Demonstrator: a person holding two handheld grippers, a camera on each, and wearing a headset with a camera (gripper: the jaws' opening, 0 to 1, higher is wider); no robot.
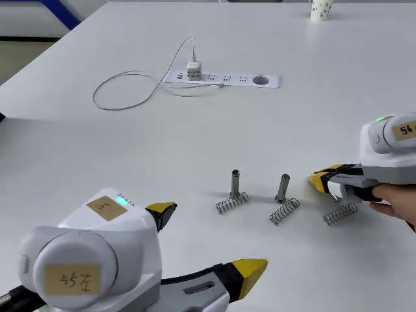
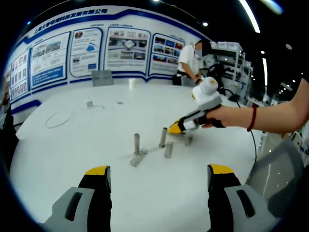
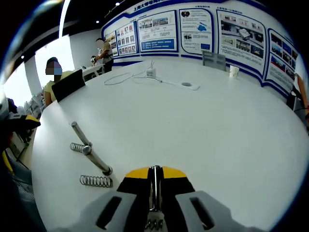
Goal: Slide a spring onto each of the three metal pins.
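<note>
Two pins (image 1: pixel 235 183) upright, three springs (image 1: pixel 285 211) lying on table (image 1: pixel 130 149), right claw (image 1: pixel 320 180) clamping third pin (image 3: pixel 154 186), left claw (image 2: pixel 159 175) wide.

Right hand-held gripper (image 3: pixel 154 175), jaws closed on the held pin (image 3: pixel 154 191).
On the white worktop (image 3: pixel 217 135), at left: near pin (image 3: pixel 98 160) and far pin (image 3: pixel 79 133) upright, with near spring (image 3: pixel 95 181) and far spring (image 3: pixel 76 146) lying beside their bases.

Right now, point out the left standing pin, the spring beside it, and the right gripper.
left standing pin (image 1: pixel 235 183): head view, mid-shaft
spring (image 1: pixel 232 203): head view, middle coils
right gripper (image 1: pixel 320 181): head view, between its yellow fingertips
</note>
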